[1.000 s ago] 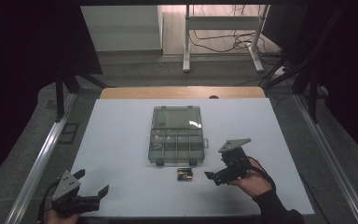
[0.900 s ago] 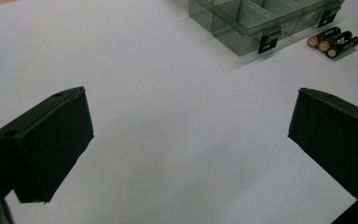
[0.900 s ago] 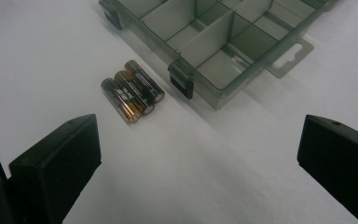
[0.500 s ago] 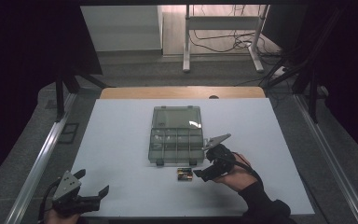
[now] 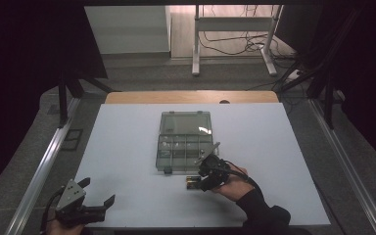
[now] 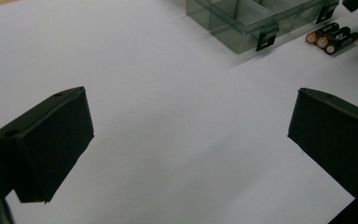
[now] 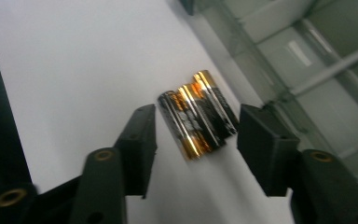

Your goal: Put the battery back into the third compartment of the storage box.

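The right tongs (image 7: 193, 135) are held open astride three batteries (image 7: 198, 119); several could be pinched together and one squeezed out. The left tongs (image 6: 186, 140) are held wide open and empty, lower left.

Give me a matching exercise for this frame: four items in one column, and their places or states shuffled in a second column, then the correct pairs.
Column one:
1. batteries
2. compartment box
3. left gripper
4. right gripper

Column two:
A. lid shut, mid-table
B. open, at the table's near left corner, nothing between its jaws
C. lying side by side on the table, just in front of the box
D. open, jaws either side of the batteries

Pairs: 1-C, 2-A, 3-B, 4-D
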